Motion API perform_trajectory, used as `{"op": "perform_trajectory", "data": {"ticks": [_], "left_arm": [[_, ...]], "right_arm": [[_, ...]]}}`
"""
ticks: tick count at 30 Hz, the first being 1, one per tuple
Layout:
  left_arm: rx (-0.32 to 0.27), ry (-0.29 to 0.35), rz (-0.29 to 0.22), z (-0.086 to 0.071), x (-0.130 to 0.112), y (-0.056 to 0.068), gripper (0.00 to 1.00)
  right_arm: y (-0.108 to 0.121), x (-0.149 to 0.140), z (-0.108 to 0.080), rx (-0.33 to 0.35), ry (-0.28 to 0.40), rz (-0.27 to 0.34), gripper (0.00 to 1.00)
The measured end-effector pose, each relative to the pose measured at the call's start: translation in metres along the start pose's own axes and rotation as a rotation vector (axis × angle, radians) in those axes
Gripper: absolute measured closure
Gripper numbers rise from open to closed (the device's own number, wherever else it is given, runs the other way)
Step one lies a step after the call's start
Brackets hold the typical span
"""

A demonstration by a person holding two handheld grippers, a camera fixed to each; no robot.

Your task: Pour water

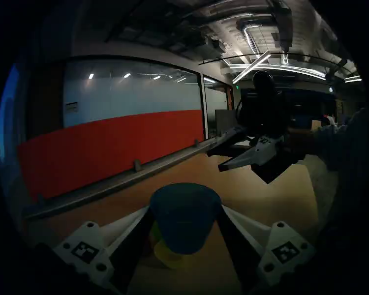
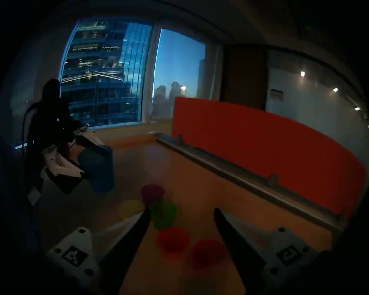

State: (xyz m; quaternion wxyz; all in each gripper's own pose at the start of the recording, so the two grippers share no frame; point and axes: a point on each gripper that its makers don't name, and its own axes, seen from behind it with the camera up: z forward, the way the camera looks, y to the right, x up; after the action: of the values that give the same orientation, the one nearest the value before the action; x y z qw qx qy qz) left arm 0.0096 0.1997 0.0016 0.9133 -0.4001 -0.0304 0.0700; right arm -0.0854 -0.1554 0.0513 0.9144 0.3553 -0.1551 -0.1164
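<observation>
**Blue cup gripped above a row of small cups**

A tall window (image 2: pixel 110 73) with lit towers behind it takes up the far end of the room in the right gripper view. A long red partition (image 2: pixel 273 147) runs along one edge of the wooden bench (image 2: pixel 199 191), with a grey rail at its foot.

The left gripper (image 1: pixel 185 209) is closed on the blue cup (image 1: pixel 185 219), one finger pressing on each side. The cup stands close to upright, wider at the top. In the right gripper view it sits at the far left of the bench, just beside the cluster of small cups. Whether its base touches the bench cannot be told, and no water can be made out in the dim light.

The right gripper (image 2: pixel 182 212) is open and holds nothing, its fingers spread wide over the small cups.

The small cups stand on the bench, close together:
- a purple cup (image 2: pixel 152 192), farthest from the right gripper
- a yellow cup (image 2: pixel 130 209), to its left
- a green cup (image 2: pixel 163 212), just before the purple one
- a red cup (image 2: pixel 173 241), nearer still
- a second red cup (image 2: pixel 206 251), beside the first

In the left gripper view the yellow cup lies just below the blue cup.
</observation>
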Motion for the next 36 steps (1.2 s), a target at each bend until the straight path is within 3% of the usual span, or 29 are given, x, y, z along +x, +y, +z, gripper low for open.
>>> {"op": "perform_trajectory", "data": {"ticks": [9, 36], "left_arm": [[0.042, 0.037, -0.014, -0.012, 0.012, -0.018, 0.14], [0.129, 0.074, -0.013, -0.027, 0.03, -0.048, 0.14]], "right_arm": [[-0.008, -0.013, 0.016, 0.046, -0.041, -0.01, 0.04], [-0.03, -0.036, 0.075, 0.154, -0.148, 0.002, 0.05]]}}
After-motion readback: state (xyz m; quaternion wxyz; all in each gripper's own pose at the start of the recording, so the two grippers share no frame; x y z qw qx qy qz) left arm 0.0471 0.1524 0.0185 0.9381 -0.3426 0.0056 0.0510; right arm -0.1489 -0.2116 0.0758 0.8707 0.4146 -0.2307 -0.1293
